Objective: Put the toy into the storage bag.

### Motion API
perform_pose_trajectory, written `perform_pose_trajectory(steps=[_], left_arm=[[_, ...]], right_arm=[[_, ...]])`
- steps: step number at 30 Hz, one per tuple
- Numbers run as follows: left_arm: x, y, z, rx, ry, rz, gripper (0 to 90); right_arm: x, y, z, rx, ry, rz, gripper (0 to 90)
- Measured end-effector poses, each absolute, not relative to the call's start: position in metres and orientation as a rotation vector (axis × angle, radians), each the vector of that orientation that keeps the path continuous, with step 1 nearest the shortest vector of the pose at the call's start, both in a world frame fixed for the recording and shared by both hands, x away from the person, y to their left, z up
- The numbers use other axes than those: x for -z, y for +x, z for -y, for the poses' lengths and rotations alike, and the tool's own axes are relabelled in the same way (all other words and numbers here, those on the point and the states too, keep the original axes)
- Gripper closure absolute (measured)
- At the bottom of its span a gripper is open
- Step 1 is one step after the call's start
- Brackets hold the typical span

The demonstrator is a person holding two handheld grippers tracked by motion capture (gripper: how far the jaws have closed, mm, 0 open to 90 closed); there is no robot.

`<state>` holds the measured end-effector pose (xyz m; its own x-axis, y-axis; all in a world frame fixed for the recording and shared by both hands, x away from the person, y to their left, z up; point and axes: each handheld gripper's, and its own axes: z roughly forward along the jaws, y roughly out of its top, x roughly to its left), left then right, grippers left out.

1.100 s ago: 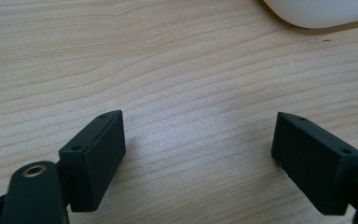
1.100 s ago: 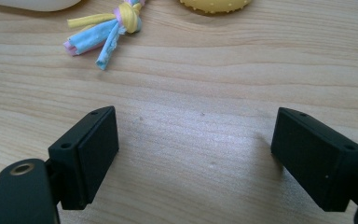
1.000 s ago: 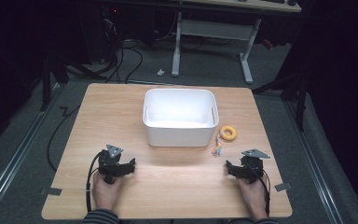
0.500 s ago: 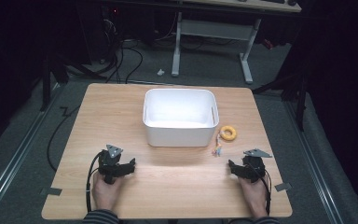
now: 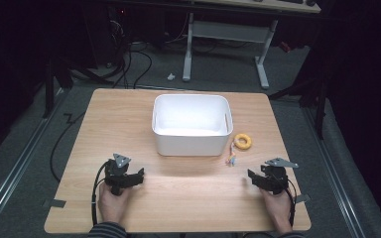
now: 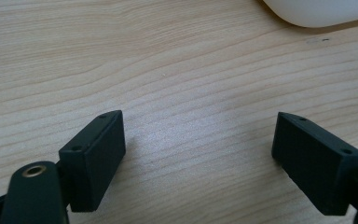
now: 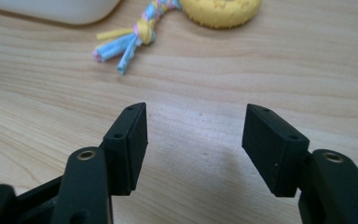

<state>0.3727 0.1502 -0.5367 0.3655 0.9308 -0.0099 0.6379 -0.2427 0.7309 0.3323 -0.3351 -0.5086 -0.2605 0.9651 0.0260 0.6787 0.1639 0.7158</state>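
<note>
A dim room with cables on a grey floor surrounds a pale wooden table (image 5: pixel 129 114), and a white plastic bin (image 5: pixel 191 124) stands a little beyond the table's middle. Taking the bin as the clock's centre in the high view, a yellow ring toy (image 5: pixel 242 142) with a braided rope tail (image 5: pixel 231 156) lies on the wood at about four o'clock, just beside the bin's right wall but apart from it. The tail trails from the ring toward the person, ending in frayed blue, pink and yellow strands.

The right gripper (image 5: pixel 263 177) rests on the table at about five o'clock, near the toy; its jaws stand apart with bare wood between them. In the right gripper view, the ring (image 7: pixel 221 9) lies at one o'clock ahead of the jaws and the knot of the tail (image 7: pixel 142 29) at eleven. The left gripper (image 5: pixel 129 177) sits at about seven o'clock, well apart from the toy, jaws likewise spread over bare wood, holding nothing.

The toy looks light. The ring seems to be nubbed rubber (likely springy, and the nubs should give grip), while the rope is soft and would flop if lifted by its end. The surer hold is probably across the ring's band, or at the knot where rope meets ring, so the tail hangs beneath rather than swinging the ring about. Pinching only the frayed strands risks slipping.
</note>
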Motion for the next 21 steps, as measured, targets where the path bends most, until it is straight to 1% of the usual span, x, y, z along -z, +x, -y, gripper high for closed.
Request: perform_pose_trajectory(steps=[14,21], left_arm=[[0.537,0.373,-0.15,-0.577,1.976,-1.356,17.5],[0.537,0.373,-0.15,-0.577,1.976,-1.357,17.5]], right_arm=[[0.491,0.334,0.349,-0.94,1.553,-2.006,47.8],[0.478,0.347,0.352,-0.901,1.565,-1.996,45.0]])
